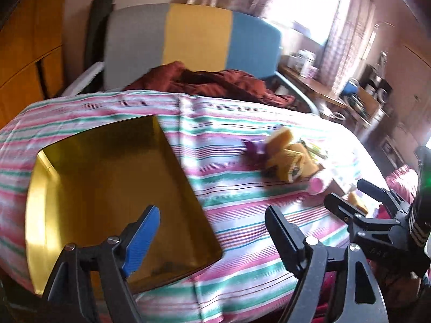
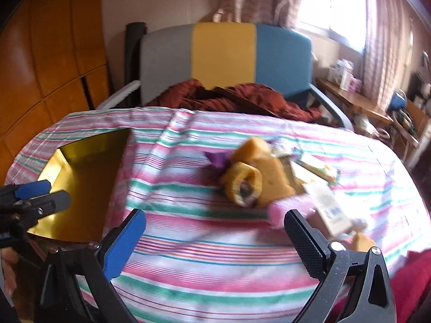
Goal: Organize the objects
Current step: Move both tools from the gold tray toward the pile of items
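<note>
A heap of small things lies on the striped tablecloth [image 2: 215, 263]: yellow sponges [image 2: 258, 175], a purple piece [image 2: 218, 161], a pink roll [image 2: 291, 210] and a cream packet [image 2: 331, 210]. The left wrist view shows the same sponges [image 1: 285, 158] and pink roll [image 1: 319, 184] at right. A shiny gold tray [image 1: 107, 188] sits at the table's left with nothing in it. My left gripper [image 1: 212, 231] hovers open over the tray's right edge. My right gripper [image 2: 215, 239] is open above bare cloth, just short of the pink roll. Neither holds anything.
Behind the table stands a chair [image 2: 223, 53] with a grey, yellow and blue back and a rust-red cloth [image 2: 242, 97] on its seat. A cluttered side table [image 2: 355, 102] runs along the right wall. A wooden cupboard [image 1: 24, 53] fills the left.
</note>
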`<control>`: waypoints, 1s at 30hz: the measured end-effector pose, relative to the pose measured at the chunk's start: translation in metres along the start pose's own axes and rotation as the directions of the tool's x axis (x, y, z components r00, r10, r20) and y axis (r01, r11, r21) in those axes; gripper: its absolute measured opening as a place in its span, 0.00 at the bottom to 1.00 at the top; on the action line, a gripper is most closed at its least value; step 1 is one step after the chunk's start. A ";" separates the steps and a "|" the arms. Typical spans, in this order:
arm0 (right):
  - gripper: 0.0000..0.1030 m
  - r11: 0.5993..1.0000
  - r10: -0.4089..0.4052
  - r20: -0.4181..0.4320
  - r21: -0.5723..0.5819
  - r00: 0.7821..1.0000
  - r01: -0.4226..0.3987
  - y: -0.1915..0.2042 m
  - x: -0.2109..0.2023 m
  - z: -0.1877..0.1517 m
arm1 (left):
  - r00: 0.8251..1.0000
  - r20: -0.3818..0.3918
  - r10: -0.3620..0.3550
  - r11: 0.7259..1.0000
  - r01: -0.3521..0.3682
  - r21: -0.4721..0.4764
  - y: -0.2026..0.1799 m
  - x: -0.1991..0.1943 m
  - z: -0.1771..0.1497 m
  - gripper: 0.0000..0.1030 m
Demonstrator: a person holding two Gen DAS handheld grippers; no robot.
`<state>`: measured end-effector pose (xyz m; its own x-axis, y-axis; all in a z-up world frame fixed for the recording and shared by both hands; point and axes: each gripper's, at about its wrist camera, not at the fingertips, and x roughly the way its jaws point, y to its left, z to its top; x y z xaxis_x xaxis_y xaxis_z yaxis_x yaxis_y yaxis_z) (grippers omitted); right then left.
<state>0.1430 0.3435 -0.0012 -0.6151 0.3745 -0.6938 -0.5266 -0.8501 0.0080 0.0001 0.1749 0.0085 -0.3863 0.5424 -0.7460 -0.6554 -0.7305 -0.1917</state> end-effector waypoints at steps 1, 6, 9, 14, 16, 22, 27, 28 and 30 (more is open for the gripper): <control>1.00 1.000 0.002 -0.012 0.027 1.000 -0.002 -0.013 -0.001 0.000 | 1.000 -0.006 -0.024 1.000 0.024 0.016 -0.007 0.004 0.003 0.80; 1.00 0.989 -0.031 -0.091 0.143 0.995 0.044 -0.083 -0.007 -0.001 | 0.991 -0.062 -0.121 0.987 0.127 0.097 -0.041 0.030 0.016 0.80; 1.00 0.976 -0.072 -0.139 0.194 0.988 0.099 -0.125 -0.011 -0.004 | 0.982 -0.105 -0.155 0.975 0.169 0.146 -0.064 0.048 0.020 0.80; 1.00 0.945 -0.142 -0.195 0.265 0.970 0.191 -0.180 -0.017 -0.016 | 0.966 -0.180 -0.186 0.953 0.222 0.205 -0.105 0.081 0.022 0.79; 1.00 0.932 -0.153 -0.213 0.293 0.965 0.212 -0.197 -0.018 -0.020 | 0.962 -0.197 -0.187 0.937 0.235 0.257 -0.125 0.091 0.021 0.79; 1.00 0.946 -0.140 -0.265 0.250 0.954 0.208 -0.216 -0.019 -0.027 | 0.941 -0.265 -0.213 0.867 0.307 0.393 -0.179 0.127 0.019 0.64; 1.00 0.948 -0.106 -0.280 0.261 0.954 0.182 -0.222 -0.014 -0.032 | 0.932 -0.301 -0.203 0.860 0.317 0.400 -0.195 0.157 0.018 0.61; 1.00 0.949 -0.101 -0.281 0.262 0.954 0.177 -0.223 -0.013 -0.032 | 0.939 -0.292 -0.182 0.860 0.296 0.417 -0.197 0.162 0.018 0.59; 1.00 0.951 -0.094 -0.285 0.258 0.954 0.171 -0.222 -0.012 -0.032 | 0.936 -0.304 -0.179 0.855 0.301 0.422 -0.201 0.170 0.017 0.53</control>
<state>0.2857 0.5158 -0.0182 -0.3697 0.3320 -0.8678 -0.7573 -0.6489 0.0744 0.0548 0.4210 -0.0685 -0.0467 0.5126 -0.8573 -0.9506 -0.2866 -0.1195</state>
